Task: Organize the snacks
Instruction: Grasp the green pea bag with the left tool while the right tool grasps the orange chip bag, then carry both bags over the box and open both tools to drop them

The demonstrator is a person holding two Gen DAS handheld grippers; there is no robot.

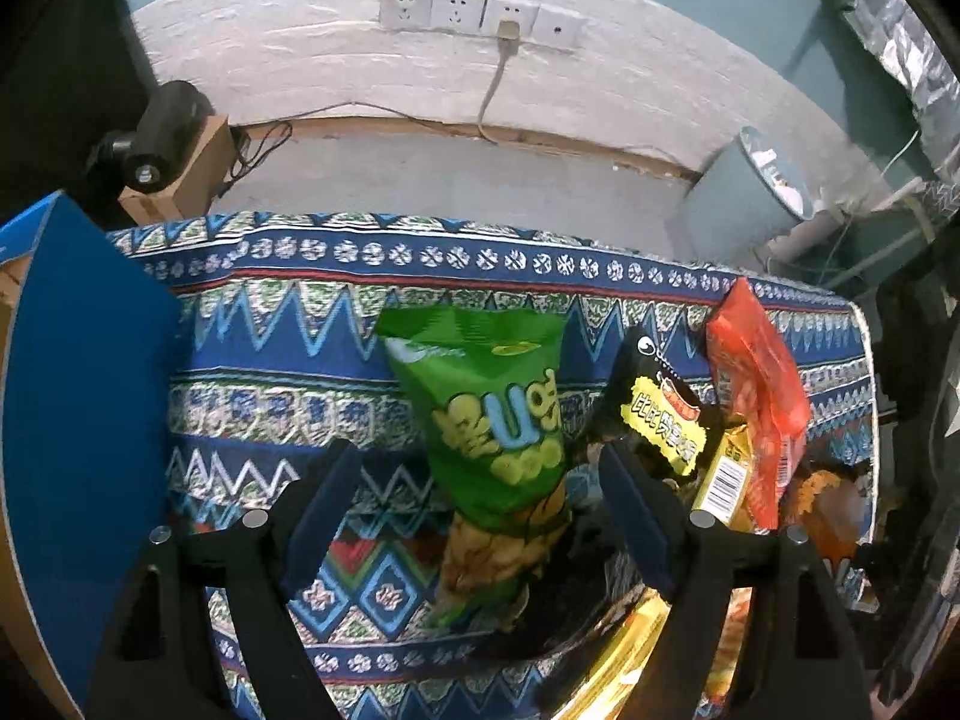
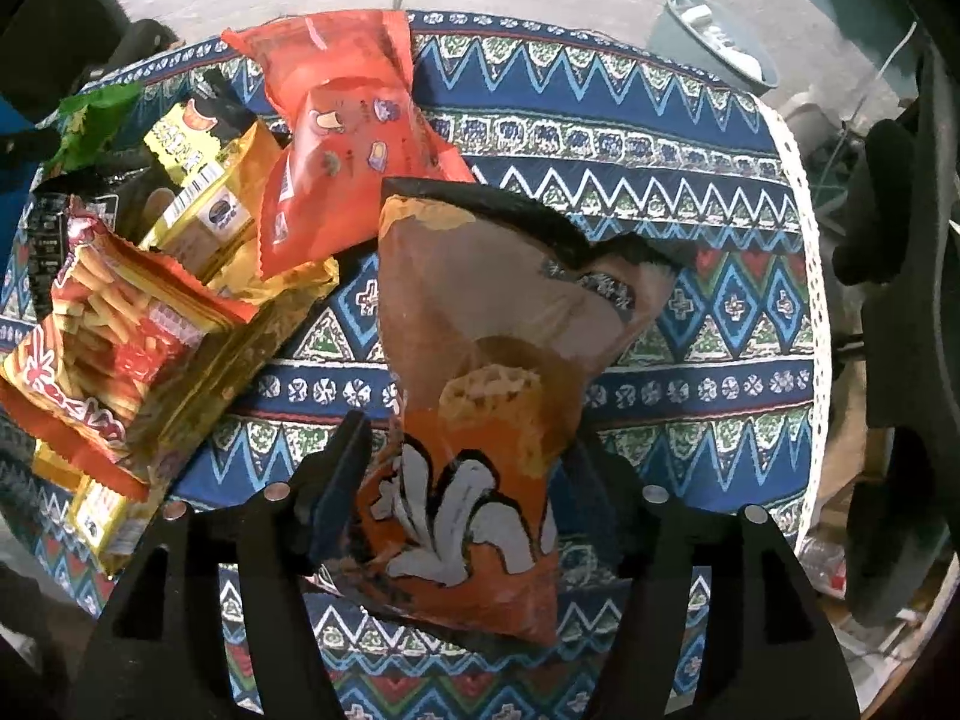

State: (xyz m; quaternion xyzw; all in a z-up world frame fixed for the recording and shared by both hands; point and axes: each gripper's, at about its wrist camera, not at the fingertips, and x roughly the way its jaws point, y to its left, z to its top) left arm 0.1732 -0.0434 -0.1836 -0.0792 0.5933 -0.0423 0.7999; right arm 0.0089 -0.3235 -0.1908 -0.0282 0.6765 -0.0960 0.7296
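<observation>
Snack sort: both claws spread, a bag standing between each pair of fingers.

Left wrist: left gripper (image 1: 480, 516) spread wide over the patterned cloth (image 1: 288, 348); green bag (image 1: 498, 414) stands between the fingers, touching neither pad, a big "U" the only legible print. Right of the green bag: black-yellow pack (image 1: 660, 414) with Chinese text I can't read, then a gold pack (image 1: 723, 480) showing its barcode, then a red bag (image 1: 762, 396). Blue box (image 1: 84, 396) well left of the green bag. Right wrist: right gripper (image 2: 474, 480) spread, orange bag (image 2: 480, 396) between the fingers; left pad right against it, can't tell if it presses; white lettering unreadable. Left of the orange bag: fries bag (image 2: 114, 336), red bag (image 2: 348, 138) and gold pack (image 2: 204, 204) piled together.
</observation>
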